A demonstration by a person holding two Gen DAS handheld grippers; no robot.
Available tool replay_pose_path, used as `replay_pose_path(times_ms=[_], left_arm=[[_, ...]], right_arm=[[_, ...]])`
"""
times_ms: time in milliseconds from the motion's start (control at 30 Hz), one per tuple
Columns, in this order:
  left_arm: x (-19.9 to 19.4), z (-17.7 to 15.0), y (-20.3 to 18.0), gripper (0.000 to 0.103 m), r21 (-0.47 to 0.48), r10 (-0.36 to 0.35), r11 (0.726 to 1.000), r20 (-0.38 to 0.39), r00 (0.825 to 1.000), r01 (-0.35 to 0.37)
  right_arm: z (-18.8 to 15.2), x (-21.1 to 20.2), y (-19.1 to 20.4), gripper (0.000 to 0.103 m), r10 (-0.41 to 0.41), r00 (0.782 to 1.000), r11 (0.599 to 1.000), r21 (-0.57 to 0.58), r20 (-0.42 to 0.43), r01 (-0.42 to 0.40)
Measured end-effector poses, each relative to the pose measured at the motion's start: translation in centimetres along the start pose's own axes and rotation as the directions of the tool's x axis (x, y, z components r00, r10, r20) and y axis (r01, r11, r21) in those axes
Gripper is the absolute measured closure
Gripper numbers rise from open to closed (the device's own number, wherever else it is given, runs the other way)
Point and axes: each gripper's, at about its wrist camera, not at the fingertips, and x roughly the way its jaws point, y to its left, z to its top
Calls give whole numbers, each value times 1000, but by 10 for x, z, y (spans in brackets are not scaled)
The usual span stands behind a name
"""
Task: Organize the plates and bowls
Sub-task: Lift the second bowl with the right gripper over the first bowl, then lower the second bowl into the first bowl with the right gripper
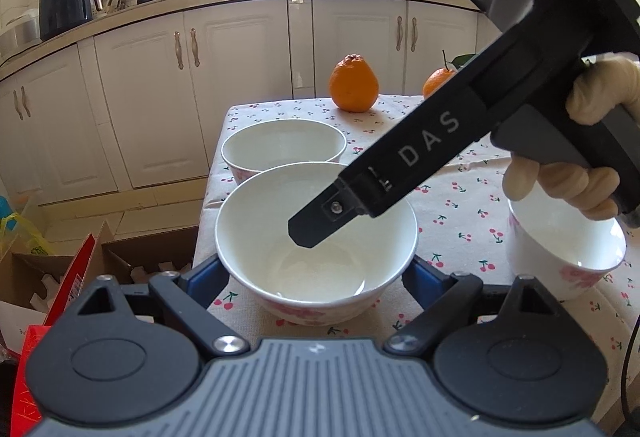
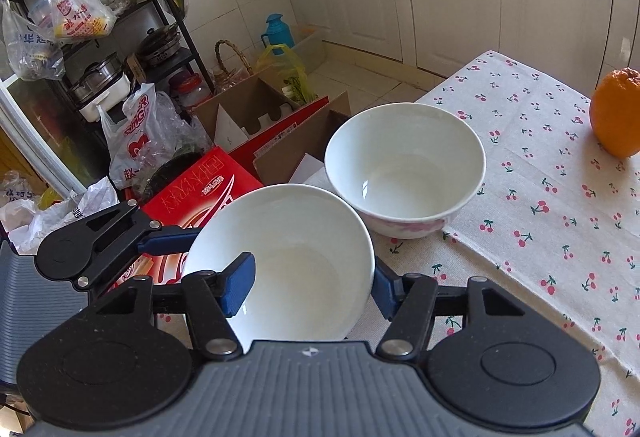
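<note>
A white bowl with pink flowers (image 1: 316, 241) sits on the cherry-print tablecloth (image 1: 460, 205) between the blue pads of my left gripper (image 1: 316, 277), which closes on its sides. My right gripper (image 2: 312, 285) reaches into the same bowl (image 2: 296, 269), one blue pad (image 2: 240, 285) inside the rim, one outside; its finger also shows over the bowl in the left wrist view (image 1: 312, 225). A second bowl (image 1: 284, 149) stands just behind it, also in the right wrist view (image 2: 404, 169). A third bowl (image 1: 564, 257) stands at the right.
Two oranges (image 1: 354, 83) (image 1: 438, 81) sit at the table's far edge. The table's left edge (image 1: 208, 197) is close to the bowls. Cardboard boxes and a red box (image 2: 208, 197) lie on the floor below. Kitchen cabinets (image 1: 240, 77) stand behind.
</note>
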Motion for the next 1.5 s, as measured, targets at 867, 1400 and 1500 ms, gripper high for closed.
replay_pose_path(times_ms=[867,1400,1500], left_arm=[[-36,38,-103,11,130,-181,976,57,982,172],[-22,28,-139,11,135,-238,962,-20,971,238],[-20,26,-140,11,133,-236,962,-31,971,238]], right_arm=[[-77,-141,-17,36,-146,980,989,57,132,140],[-118,-153,-36,36,-192,977,976,121,97,180],[-119,-150,-36,36,-192,977,976,123,90,181]])
